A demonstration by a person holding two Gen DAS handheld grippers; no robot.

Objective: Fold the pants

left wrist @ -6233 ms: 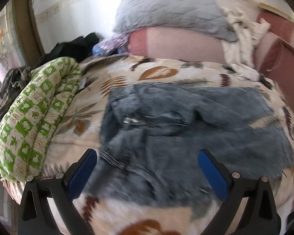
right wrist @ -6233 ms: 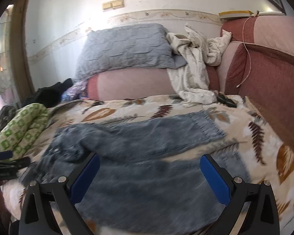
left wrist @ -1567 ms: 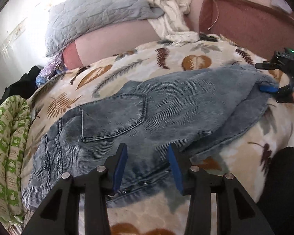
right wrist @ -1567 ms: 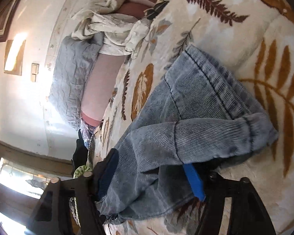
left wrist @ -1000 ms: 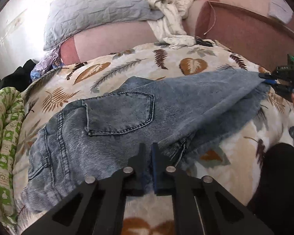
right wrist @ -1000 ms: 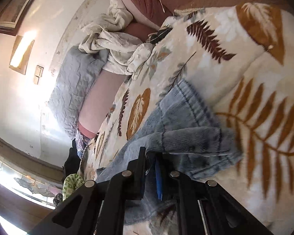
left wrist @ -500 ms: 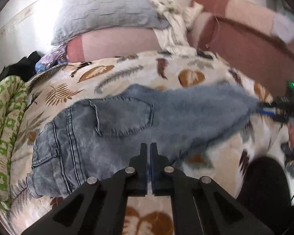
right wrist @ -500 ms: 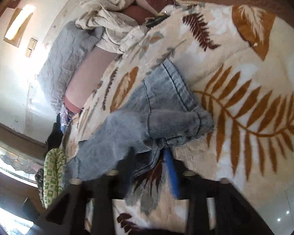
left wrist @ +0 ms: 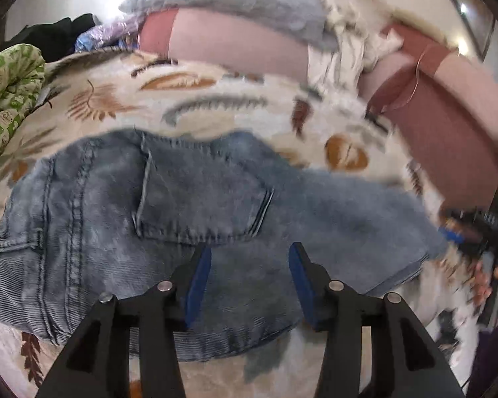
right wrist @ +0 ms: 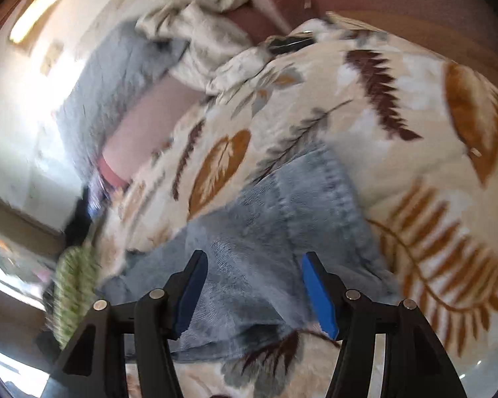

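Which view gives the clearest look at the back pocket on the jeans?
The left wrist view: the back pocket lies flat and whole on the jeans, just beyond the open left tongs. The right wrist view shows only the leg end, no pocket.
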